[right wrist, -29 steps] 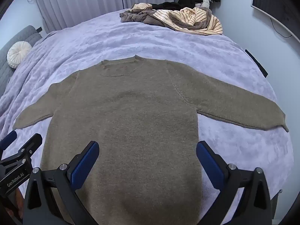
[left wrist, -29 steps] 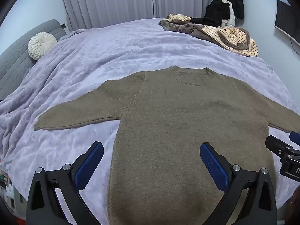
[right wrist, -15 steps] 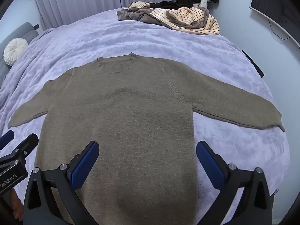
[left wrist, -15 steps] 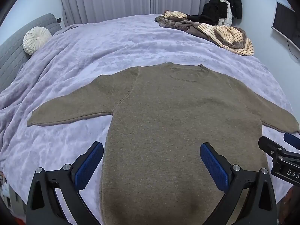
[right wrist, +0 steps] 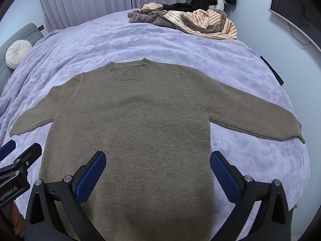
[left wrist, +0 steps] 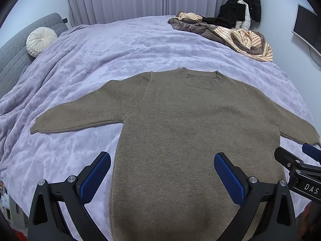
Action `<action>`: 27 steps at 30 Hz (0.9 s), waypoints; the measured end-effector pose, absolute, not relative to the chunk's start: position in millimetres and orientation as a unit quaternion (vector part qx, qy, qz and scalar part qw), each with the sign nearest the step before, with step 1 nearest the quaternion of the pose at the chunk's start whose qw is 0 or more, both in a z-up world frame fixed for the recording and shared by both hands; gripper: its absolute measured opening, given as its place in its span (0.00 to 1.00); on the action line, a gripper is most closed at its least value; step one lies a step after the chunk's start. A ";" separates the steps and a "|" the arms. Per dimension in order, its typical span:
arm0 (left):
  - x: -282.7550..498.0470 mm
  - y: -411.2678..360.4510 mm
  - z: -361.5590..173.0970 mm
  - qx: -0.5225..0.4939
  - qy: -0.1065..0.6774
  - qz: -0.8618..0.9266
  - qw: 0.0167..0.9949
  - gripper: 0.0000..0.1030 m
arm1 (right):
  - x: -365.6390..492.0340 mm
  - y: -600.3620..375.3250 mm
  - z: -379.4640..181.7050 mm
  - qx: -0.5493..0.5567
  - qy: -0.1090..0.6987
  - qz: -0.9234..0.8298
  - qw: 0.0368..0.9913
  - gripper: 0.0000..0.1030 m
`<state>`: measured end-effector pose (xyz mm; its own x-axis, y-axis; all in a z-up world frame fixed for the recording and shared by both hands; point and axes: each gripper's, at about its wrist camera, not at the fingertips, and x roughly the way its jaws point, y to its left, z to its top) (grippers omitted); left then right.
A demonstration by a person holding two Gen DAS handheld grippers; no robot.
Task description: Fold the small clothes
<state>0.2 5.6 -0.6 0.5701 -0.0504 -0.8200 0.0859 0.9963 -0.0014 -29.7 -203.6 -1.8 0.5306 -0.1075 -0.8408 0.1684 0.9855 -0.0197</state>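
An olive-brown knit sweater (left wrist: 190,132) lies flat on the lilac bed, neck at the far side, both sleeves spread out sideways. It also shows in the right wrist view (right wrist: 136,124). My left gripper (left wrist: 162,172) is open and empty, held above the sweater's lower left part. My right gripper (right wrist: 158,170) is open and empty, held above the lower right part. The right gripper shows at the right edge of the left wrist view (left wrist: 297,166); the left gripper shows at the left edge of the right wrist view (right wrist: 18,162). The hem is hidden below the frames.
A lilac plush blanket (left wrist: 124,46) covers the bed. A heap of brown and striped clothes (left wrist: 230,34) lies at the far right corner. A round white cushion (left wrist: 41,41) rests by the grey headboard (left wrist: 12,56). A dark jacket (left wrist: 244,2) hangs behind.
Both grippers have drawn back and up a little from the sweater, so more of it shows. Their jaws stay open. The sweater has not moved.
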 end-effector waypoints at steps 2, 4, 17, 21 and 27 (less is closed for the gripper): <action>-0.2 5.5 -0.6 0.021 0.462 -0.039 0.886 1.00 | -29.8 -203.0 -1.7 0.033 0.478 -0.079 0.874 1.00; -0.7 4.4 -0.9 0.025 0.463 -0.040 0.885 1.00 | -30.3 -202.4 -2.0 0.032 0.478 -0.081 0.874 1.00; -1.0 0.0 0.5 0.021 0.465 -0.043 0.884 1.00 | -30.2 -203.2 -1.2 0.033 0.477 -0.080 0.875 1.00; -1.2 -0.4 -0.1 0.020 0.465 -0.042 0.884 1.00 | -30.1 -203.6 -1.1 0.033 0.477 -0.080 0.874 1.00; -2.2 2.1 -0.8 0.017 0.468 -0.041 0.883 1.00 | -30.4 -204.3 -0.1 0.032 0.477 -0.079 0.875 1.00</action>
<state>-2.2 2.1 -0.8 0.5595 -0.0558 -0.8269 0.0873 0.9961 -0.0082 -30.4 -204.3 -0.1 0.5331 -0.1076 -0.8392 0.1682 0.9856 -0.0195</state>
